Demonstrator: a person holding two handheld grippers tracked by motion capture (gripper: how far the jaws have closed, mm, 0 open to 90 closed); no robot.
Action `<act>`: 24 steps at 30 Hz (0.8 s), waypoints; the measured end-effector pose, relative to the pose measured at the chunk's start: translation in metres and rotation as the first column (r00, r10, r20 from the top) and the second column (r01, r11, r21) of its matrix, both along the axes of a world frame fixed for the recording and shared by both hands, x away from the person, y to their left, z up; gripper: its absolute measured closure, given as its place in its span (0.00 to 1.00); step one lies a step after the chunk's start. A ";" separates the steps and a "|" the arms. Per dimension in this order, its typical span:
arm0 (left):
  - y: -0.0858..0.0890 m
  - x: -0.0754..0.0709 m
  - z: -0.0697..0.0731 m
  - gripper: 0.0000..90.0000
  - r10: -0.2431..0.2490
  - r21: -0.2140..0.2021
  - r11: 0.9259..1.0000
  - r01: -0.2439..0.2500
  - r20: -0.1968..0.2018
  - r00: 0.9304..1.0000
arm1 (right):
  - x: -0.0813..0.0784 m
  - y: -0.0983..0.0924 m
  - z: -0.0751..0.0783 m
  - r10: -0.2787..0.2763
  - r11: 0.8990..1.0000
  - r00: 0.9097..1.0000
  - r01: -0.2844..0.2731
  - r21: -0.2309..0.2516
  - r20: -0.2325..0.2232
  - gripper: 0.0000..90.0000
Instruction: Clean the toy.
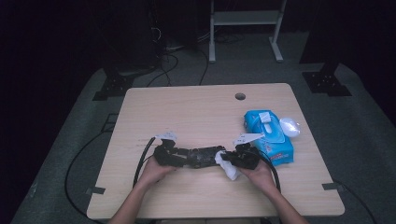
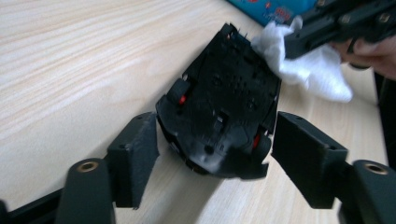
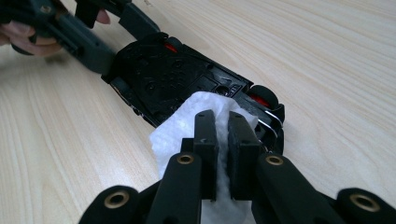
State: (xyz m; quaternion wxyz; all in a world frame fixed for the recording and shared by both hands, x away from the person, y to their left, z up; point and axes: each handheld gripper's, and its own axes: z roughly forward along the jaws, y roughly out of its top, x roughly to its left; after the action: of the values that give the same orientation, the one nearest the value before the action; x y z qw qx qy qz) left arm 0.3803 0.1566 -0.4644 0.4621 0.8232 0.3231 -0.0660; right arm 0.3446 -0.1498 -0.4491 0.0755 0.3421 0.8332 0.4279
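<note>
- I have a black plastic toy car (image 2: 219, 109) lying upside down on the pale wooden surface (image 1: 196, 107), its underside and red-hubbed wheels facing up, near the front edge between my two hands.
- My left tongs (image 2: 212, 154) bracket one end of the car: one pad sits against its side, the other stands just beside it with a sliver of gap, so I count them as open around the car, not clamped.
- My right tongs (image 3: 222, 140) are closed on a white crumpled wipe (image 3: 187, 135), the two pads pinching the fabric between them.
- The wipe lies against the car's underside at the end away from the left tongs; in the left gripper view the wipe (image 2: 317, 70) bunches beside that end of the car.
- In the high view the left tongs (image 1: 175, 154) and right tongs (image 1: 233, 156) face each other along the car (image 1: 203, 156), each hand behind its tool.
- A blue soft pack of wipes (image 1: 268, 135) lies on the surface near the right hand, with its white lid (image 1: 289, 126) flipped open to the side.
</note>
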 end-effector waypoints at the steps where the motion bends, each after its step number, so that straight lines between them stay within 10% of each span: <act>1: 0.000 0.003 0.000 0.35 -0.003 0.006 1.000 0.003 -0.013 1.000 | 0.000 0.000 0.000 0.000 1.000 1.000 0.000 -0.001 0.003 0.92; 10: -0.004 0.011 -0.011 0.41 -0.020 0.022 0.999 0.024 -0.141 0.990 | -0.003 0.000 -0.002 0.022 1.000 1.000 -0.022 0.007 0.018 0.93; 24: -0.008 0.003 -0.010 0.46 -0.041 0.049 0.998 0.042 -0.031 0.999 | -0.008 0.000 -0.004 0.053 0.999 0.997 -0.053 0.000 0.049 0.93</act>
State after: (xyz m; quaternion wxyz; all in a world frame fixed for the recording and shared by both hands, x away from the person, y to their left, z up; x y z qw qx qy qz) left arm 0.3837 0.1490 -0.4741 0.4352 0.8400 0.3142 -0.0797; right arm 0.3366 -0.1500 -0.4529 0.0843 0.3092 0.8396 0.4385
